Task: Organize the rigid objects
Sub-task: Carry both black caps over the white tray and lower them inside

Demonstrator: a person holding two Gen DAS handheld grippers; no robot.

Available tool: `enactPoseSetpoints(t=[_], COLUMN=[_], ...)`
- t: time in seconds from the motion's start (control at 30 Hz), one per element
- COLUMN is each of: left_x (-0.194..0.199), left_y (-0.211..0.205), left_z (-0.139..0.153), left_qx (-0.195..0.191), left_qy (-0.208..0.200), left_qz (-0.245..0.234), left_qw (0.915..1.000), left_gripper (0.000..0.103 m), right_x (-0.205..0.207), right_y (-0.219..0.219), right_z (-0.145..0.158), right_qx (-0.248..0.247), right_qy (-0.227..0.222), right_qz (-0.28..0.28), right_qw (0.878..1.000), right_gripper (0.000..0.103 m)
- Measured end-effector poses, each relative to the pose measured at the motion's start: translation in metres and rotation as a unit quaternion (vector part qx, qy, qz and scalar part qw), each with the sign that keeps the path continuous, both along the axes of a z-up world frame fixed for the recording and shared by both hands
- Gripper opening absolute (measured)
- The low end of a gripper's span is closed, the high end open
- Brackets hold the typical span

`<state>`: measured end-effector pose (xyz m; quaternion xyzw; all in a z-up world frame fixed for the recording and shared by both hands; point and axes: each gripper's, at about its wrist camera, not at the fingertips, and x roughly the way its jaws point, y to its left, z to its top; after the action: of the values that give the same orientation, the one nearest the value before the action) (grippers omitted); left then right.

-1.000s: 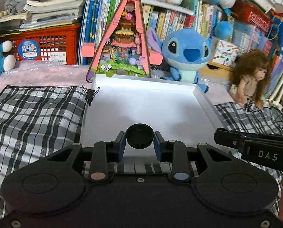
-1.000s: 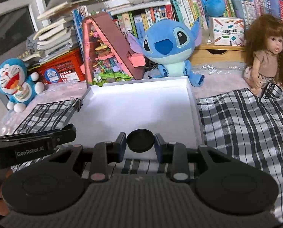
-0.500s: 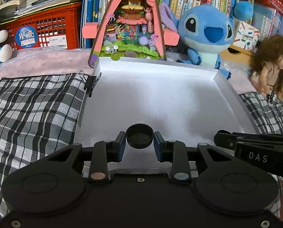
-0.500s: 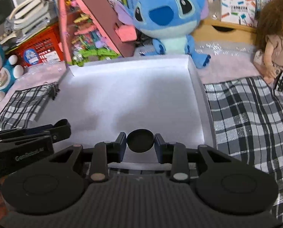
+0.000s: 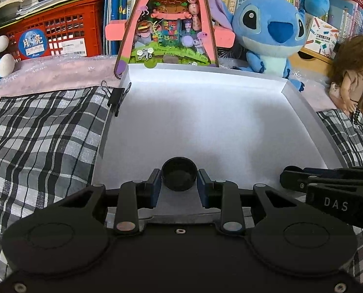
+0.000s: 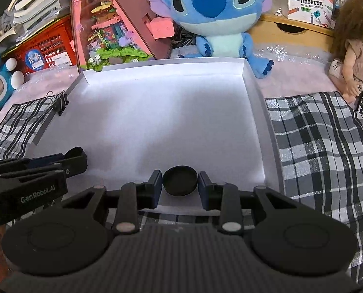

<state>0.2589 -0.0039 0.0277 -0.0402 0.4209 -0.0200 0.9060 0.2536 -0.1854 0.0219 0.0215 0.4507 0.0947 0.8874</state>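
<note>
My left gripper (image 5: 179,179) is shut on a small black round cap (image 5: 179,173), its hollow side facing up, low over the near edge of a shallow white tray (image 5: 206,78). In the right wrist view my right gripper (image 6: 180,183) is shut on a second black round cap (image 6: 180,180) above the tray (image 6: 252,97) and its near edge. Each gripper shows in the other's view: the right one (image 5: 327,180) at the lower right, the left one (image 6: 35,171) at the lower left. The tray holds nothing else.
Checked cloth (image 5: 40,131) lies on both sides of the tray, with a black binder clip (image 5: 115,95) on its left rim. Behind it stand a pink triangular toy house (image 5: 169,24), a blue plush (image 5: 269,31), a doll (image 5: 354,73), a red crate (image 5: 54,36) and books.
Both grippers have sunk and tipped downward toward the tray, each keeping its black cap. The tray fills more of both views than a second ago; little has moved in the last half second.
</note>
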Motion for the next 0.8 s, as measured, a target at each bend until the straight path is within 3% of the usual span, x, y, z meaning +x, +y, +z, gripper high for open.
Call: enactPoseSetpoints(t=[0.63, 0.67, 0.7, 0.8], left_x=[-0.003, -0.004, -0.006, -0.012], left_y=[0.000, 0.001, 0.001, 0.002], left_z=[0.001, 0.002, 0.004, 0.009], left_qx=[-0.002, -0.003, -0.002, 0.008], left_qy=[-0.003, -0.004, -0.006, -0.018], left_qz=[-0.006, -0.007, -0.008, -0.011], left_qw=[1.0000, 1.0000, 1.0000, 0.9997], left_gripper=[0.033, 0.036, 0.042, 0.047], right_x=[0.000, -0.001, -0.001, -0.004], right_y=[0.003, 0.003, 0.002, 0.002], right_z=[0.000, 0.000, 0.000, 0.002], right_qx=[-0.010, -0.010, -0.008, -0.004], right_qy=[-0.002, -0.003, -0.004, -0.010], right_qz=[0.004, 0.004, 0.003, 0.002], right_qw=[1.000, 1.000, 1.000, 1.000], right_gripper=[0.041, 0.054, 0.054, 0.063])
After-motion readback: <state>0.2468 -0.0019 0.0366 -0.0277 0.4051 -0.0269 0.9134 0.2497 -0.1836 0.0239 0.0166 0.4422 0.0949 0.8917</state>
